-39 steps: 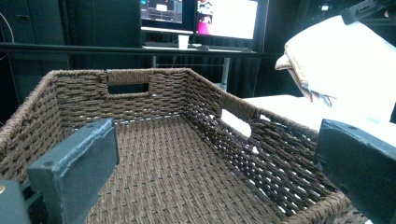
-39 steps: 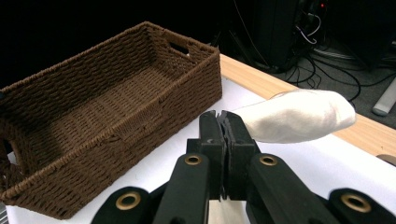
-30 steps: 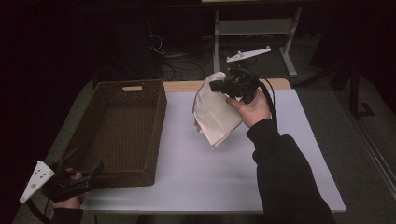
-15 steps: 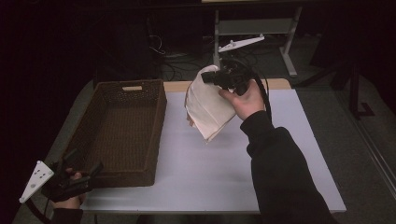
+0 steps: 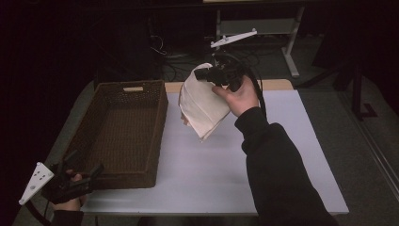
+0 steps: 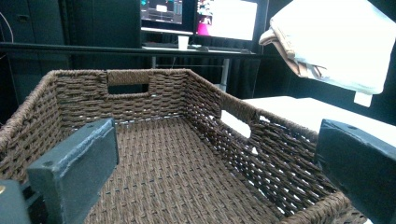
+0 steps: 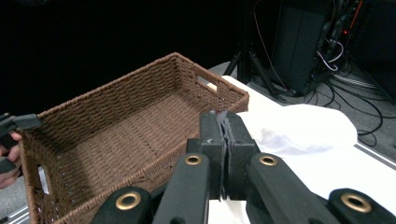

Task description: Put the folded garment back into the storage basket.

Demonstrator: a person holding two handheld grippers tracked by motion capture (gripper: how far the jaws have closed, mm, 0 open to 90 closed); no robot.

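Cloth (image 5: pixel 202 106), cream and folded, hangs from right gripper (image 5: pixel 203 74).

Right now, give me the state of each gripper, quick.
Left gripper: open, holding nothing, at the near corner of the wicker basket.
Right gripper: shut on the folded white cloth, held above the table.

**Dim room, only the table is lit**

The white rectangular tabletop (image 5: pixel 301 141) is lit from overhead while everything around it is swallowed in black. A soft shadow is cast under the cream folded cloth (image 5: pixel 202 106). Bright glowing monitor screens (image 6: pixel 224 18) are blown out, and the near dark jaws are blurred.
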